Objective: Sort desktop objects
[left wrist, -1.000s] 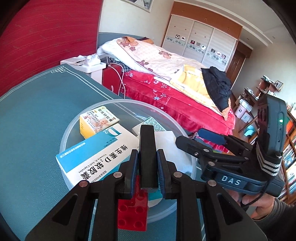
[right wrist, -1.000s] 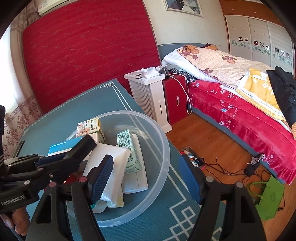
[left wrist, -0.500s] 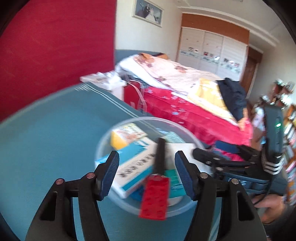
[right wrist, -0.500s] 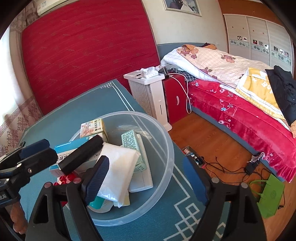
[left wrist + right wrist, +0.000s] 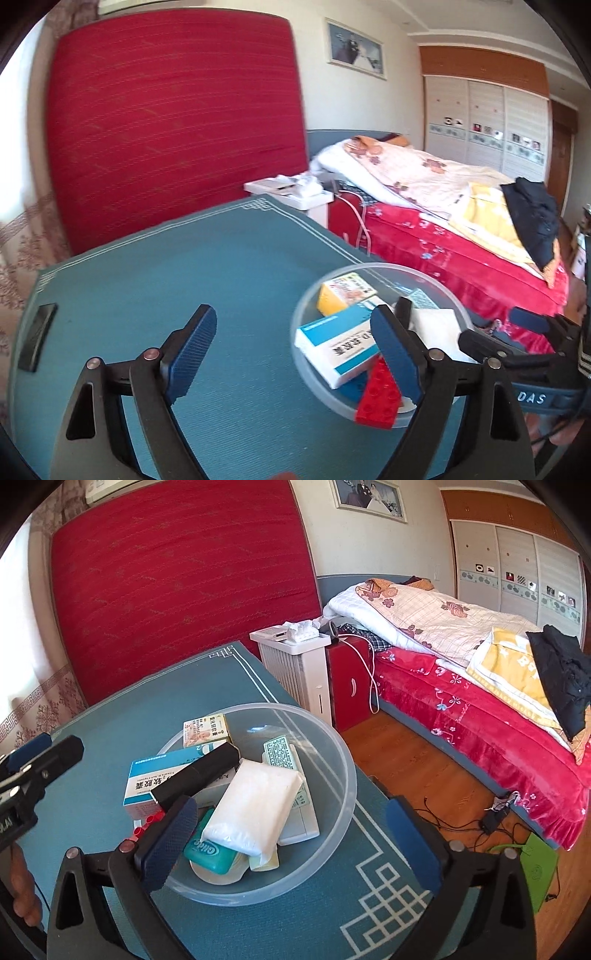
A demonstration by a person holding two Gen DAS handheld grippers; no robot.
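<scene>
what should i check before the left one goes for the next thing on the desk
1. Left gripper open with nothing between its fingers: ok.
2. Red brick let go: ok, though it leans over the bowl rim, not fully inside.
3. Black bar resting on the boxes in the bowl: ok.
4. Next item found: ok, a dark flat object lies near the table's left edge.
5. Path across the table to it: ok, bare cloth.
6. Right gripper open and out of the way: ok.
</scene>
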